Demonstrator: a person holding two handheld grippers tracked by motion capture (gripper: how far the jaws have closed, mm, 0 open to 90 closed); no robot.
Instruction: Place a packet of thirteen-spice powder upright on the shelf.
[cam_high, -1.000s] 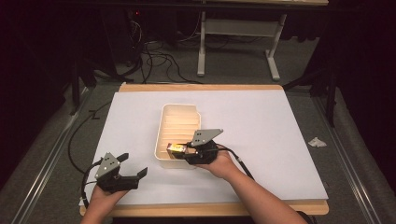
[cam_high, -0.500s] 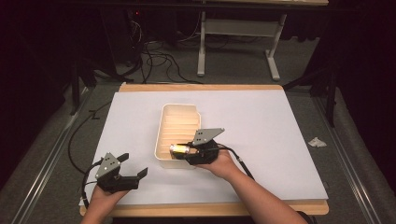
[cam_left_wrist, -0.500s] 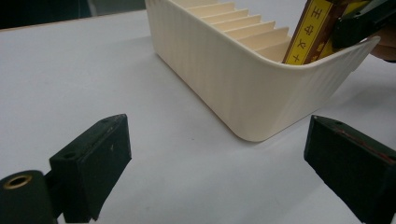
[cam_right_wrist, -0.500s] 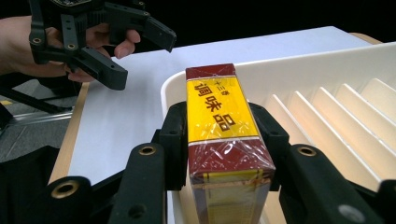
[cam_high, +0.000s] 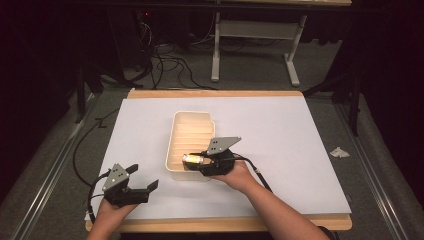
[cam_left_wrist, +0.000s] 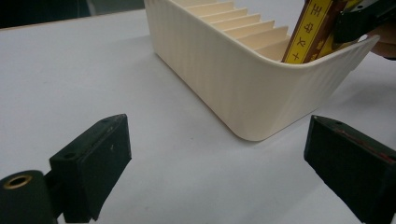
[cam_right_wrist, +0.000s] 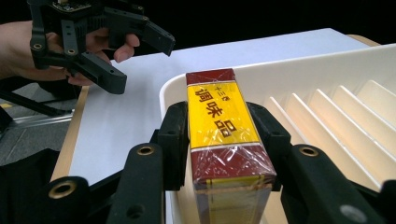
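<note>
Little has shifted since the earlier frames: both hands sit where they were, and the box (cam_high: 191, 160) at the near end of the tray has tipped slightly, its bright end now catching the light at the tray's near left corner. Jaws of the right gripper (cam_high: 204, 162) have just been easing open a touch, yet in the right gripper view the pads (cam_right_wrist: 173, 135) remain against both long sides of the box, so it is clamped.

That box (cam_right_wrist: 224, 140) is a cellophane-wrapped carton, yellow in the middle with dark red bands and Chinese characters. It lies tilted over the near rim of the cream ribbed tray (cam_high: 175, 145), partly inside it. In the left gripper view its yellow edge (cam_left_wrist: 310, 28) pokes up behind the tray's near wall (cam_left_wrist: 243, 88).

At the near left of the white table cover (cam_high: 300, 150), well apart from the tray, the left gripper (cam_high: 142, 181) rests with its jaws spread wide and nothing between them; its pads (cam_left_wrist: 93, 158) hover just above the cover.
</note>
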